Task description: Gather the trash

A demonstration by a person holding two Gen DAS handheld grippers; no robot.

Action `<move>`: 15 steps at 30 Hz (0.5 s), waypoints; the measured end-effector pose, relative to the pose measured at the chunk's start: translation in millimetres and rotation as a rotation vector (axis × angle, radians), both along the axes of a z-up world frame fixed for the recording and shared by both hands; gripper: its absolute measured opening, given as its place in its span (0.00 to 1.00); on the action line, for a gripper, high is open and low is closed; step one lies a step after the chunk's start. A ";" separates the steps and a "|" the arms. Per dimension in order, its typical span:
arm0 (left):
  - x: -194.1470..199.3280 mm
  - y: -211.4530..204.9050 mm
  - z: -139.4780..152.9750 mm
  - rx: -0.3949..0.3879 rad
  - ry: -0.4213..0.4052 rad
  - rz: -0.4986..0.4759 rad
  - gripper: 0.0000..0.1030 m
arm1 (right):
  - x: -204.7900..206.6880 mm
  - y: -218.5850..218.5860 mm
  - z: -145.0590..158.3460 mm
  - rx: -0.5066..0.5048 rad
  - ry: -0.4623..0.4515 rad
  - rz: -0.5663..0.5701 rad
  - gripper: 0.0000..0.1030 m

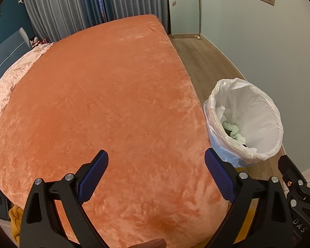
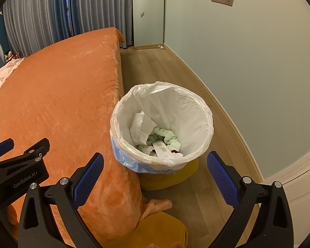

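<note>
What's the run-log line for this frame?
left tongs: open, empty, over orange bed | right tongs: open, empty | white-lined round bin: holds trash

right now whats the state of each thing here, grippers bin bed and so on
left gripper: open, empty, over the bed
right gripper: open, empty, near the bin
trash bin: upright on the floor beside the bed, lined with a white bag, partly filled
green fluffy item: inside the bin
white paper: crumpled, inside the bin
orange bedspread: spread flat, no trash visible on it
curtains: drawn
</note>
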State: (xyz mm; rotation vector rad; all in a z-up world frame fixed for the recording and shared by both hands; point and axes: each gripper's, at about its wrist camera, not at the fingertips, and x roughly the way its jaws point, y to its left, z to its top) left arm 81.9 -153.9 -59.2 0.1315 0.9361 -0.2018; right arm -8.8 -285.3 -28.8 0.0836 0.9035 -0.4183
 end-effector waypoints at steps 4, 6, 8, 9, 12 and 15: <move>-1.1 -1.7 -0.1 -0.001 0.005 -0.007 0.87 | -1.2 -0.6 -3.1 0.000 0.006 -0.001 0.93; -2.1 -2.4 -0.7 0.000 0.008 -0.009 0.87 | -2.0 -0.9 -3.5 0.000 0.007 -0.003 0.93; -2.7 -2.8 -1.6 0.003 0.010 -0.008 0.87 | -2.3 -0.9 -4.3 0.002 0.008 -0.004 0.93; -3.0 -2.6 -2.1 0.005 0.012 -0.006 0.87 | -2.3 -1.0 -4.8 0.001 0.010 -0.004 0.93; -3.1 -2.9 -2.8 0.002 0.017 -0.004 0.87 | -3.5 -0.4 -6.1 0.002 0.012 -0.005 0.93; -2.5 -2.9 -4.0 -0.007 0.033 -0.001 0.87 | -3.9 -0.4 -7.3 0.002 0.014 -0.005 0.93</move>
